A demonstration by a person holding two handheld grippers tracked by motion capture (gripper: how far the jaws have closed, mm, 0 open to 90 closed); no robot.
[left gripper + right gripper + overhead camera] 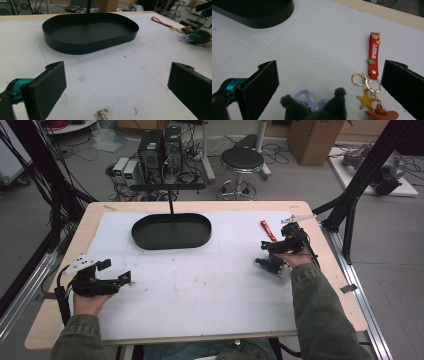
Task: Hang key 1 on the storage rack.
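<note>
Between the right gripper [329, 85] jaws lie the plush toy [317, 107] and red keychain [373, 53]; bare mat ahead, black tray [262, 12] far left.

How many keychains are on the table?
2. The plush keychain lies between the right gripper's open jaws. The red Woody keychain, with star and hat charms, lies just beside it, by one jaw. None shows in the tray.

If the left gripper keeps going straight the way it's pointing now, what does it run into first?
Most likely the black tray. The left gripper is open over bare white mat, and the tray's near wall lies straight ahead, slightly to the left. Depth is hard to judge, so this is an estimate.
</note>
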